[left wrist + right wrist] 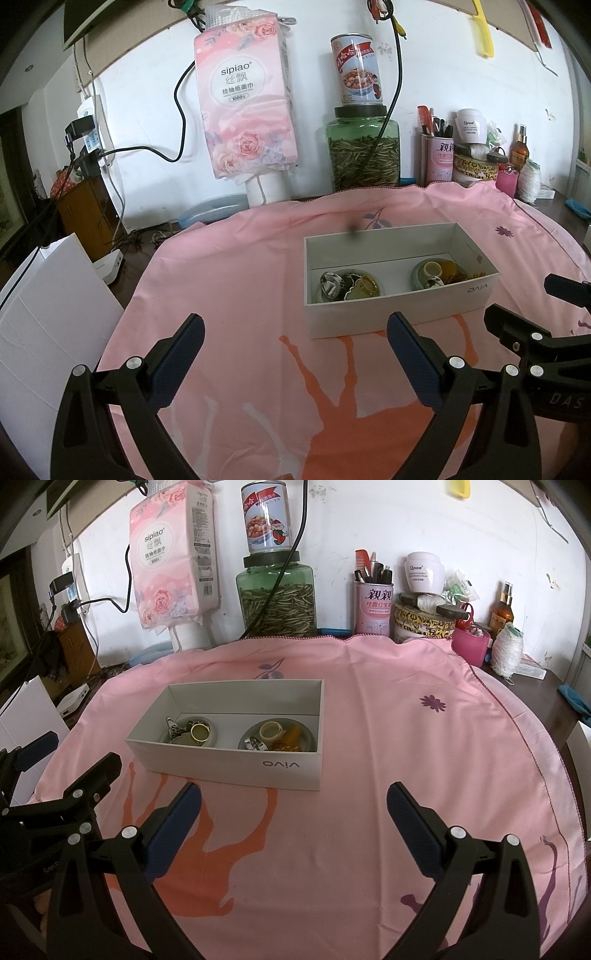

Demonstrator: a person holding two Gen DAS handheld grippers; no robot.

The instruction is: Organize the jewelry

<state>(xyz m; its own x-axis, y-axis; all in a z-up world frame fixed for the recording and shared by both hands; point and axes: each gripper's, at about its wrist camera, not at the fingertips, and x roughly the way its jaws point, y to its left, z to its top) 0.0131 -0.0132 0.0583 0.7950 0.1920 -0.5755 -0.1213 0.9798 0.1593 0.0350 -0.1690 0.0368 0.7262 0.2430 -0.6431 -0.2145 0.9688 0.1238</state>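
A white open box (402,312) (236,758) stands on the pink cloth. Inside it are two small dishes. The left dish (364,288) (195,733) holds silver and gold rings. The right dish (436,275) (277,738) holds a cream ring, a silver piece and amber pieces. My left gripper (295,350) is open and empty, in front of the box and to its left. My right gripper (293,812) is open and empty, in front of the box's right end. Each gripper shows at the edge of the other's view.
A pink patterned cloth (406,746) covers the table. Along the back wall stand a tissue pack (245,103), a green jar of seeds (364,155) with a can on top, a pink pen holder (373,605), tins and bottles. A white board (48,332) stands at the left.
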